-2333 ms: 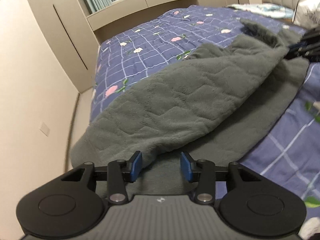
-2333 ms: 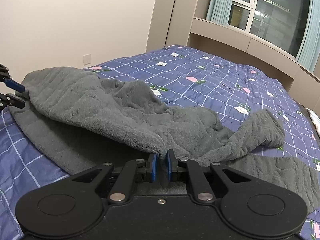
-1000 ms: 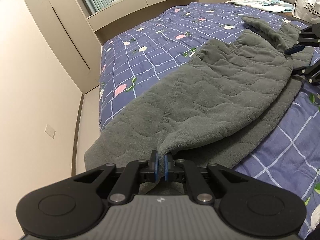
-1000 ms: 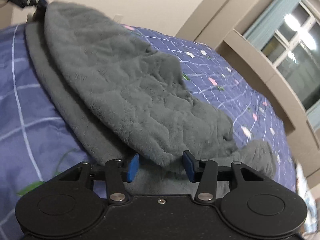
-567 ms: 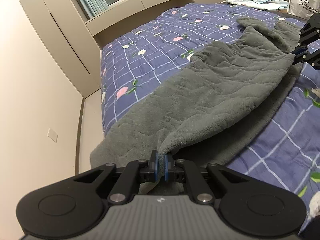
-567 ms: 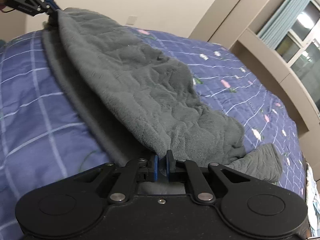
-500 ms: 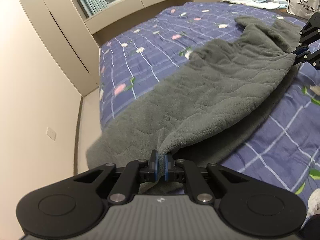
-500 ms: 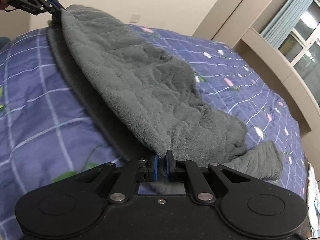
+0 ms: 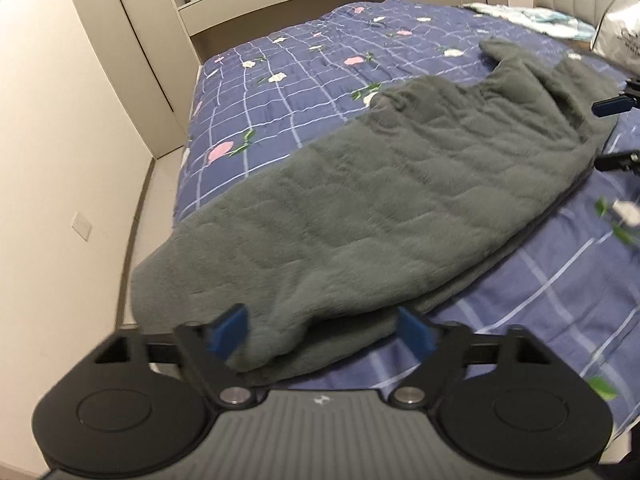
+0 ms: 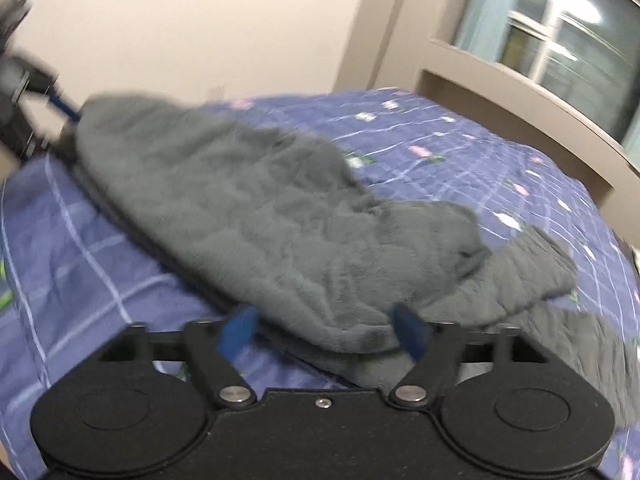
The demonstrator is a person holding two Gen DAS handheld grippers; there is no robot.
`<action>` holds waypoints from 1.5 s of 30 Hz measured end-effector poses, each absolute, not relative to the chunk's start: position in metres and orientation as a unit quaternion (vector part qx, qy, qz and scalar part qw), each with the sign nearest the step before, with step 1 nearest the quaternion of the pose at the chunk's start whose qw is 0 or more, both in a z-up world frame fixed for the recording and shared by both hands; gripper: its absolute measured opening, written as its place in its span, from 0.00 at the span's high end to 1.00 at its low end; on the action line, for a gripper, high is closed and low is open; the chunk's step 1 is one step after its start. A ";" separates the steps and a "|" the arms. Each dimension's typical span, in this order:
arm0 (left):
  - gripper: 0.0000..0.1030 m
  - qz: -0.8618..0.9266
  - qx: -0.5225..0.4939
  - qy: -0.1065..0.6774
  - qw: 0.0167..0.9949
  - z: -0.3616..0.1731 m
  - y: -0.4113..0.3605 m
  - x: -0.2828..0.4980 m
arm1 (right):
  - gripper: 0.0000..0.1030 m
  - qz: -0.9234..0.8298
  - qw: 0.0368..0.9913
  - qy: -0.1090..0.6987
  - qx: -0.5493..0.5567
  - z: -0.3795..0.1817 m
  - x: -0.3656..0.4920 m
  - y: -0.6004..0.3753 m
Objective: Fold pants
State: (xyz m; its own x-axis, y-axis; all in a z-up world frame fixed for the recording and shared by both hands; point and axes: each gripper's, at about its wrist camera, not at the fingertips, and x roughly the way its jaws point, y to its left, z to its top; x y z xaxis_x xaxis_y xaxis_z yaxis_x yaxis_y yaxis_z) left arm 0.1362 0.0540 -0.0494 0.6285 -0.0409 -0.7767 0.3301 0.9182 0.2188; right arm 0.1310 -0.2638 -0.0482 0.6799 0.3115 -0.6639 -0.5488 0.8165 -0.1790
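The grey fleece pants (image 9: 392, 208) lie on the bed, one leg laid over the other lengthwise. My left gripper (image 9: 322, 330) is open at the near end of the pants, its blue pads either side of the fabric edge without gripping it. My right gripper (image 10: 326, 330) is open at the other end of the pants (image 10: 280, 224), the cloth edge lying loose between its pads. In the left wrist view the right gripper (image 9: 616, 132) shows at the far right. In the right wrist view the left gripper (image 10: 36, 96) shows blurred at the far left.
The pants rest on a blue checked floral quilt (image 9: 328, 68). A beige wall with a socket (image 9: 82, 226) and a wardrobe stand left of the bed. A window ledge (image 10: 520, 100) runs behind it. Light fabric and a bag (image 9: 616, 36) lie at the far right.
Both grippers were shut on the top layer's edge half a second ago. Now both are open and the layer has dropped flat onto the lower leg.
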 end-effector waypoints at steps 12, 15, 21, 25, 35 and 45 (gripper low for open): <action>0.00 -0.201 0.101 0.363 0.904 -0.027 -0.058 0.175 | 0.00 0.100 0.941 0.315 -0.079 -0.008 0.212 -0.352; 0.00 -0.246 0.088 0.348 0.900 -0.029 -0.100 0.194 | 0.00 0.074 0.937 0.332 -0.075 -0.002 0.260 -0.364; 0.01 -0.314 0.061 0.355 0.879 -0.052 -0.174 0.224 | 0.00 0.054 0.912 0.391 -0.117 -0.013 0.359 -0.357; 0.09 -0.333 0.057 0.380 0.861 -0.069 -0.202 0.237 | 0.01 0.055 0.879 0.456 -0.127 -0.037 0.404 -0.343; 0.46 -0.322 0.057 0.407 0.853 -0.080 -0.213 0.254 | 0.51 0.042 0.842 0.506 -0.183 -0.073 0.416 -0.322; 0.95 -0.304 0.075 0.405 0.859 -0.063 -0.220 0.250 | 0.93 0.055 0.903 0.423 -0.053 -0.026 0.364 -0.388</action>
State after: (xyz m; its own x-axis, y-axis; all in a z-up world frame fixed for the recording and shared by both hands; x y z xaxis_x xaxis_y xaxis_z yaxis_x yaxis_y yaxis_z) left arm 0.2498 -0.2202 -0.0634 0.4870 -0.4621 -0.7411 0.5836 0.8035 -0.1174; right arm 0.3642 -0.3880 -0.0263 0.6364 0.0539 -0.7694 -0.1438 0.9884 -0.0497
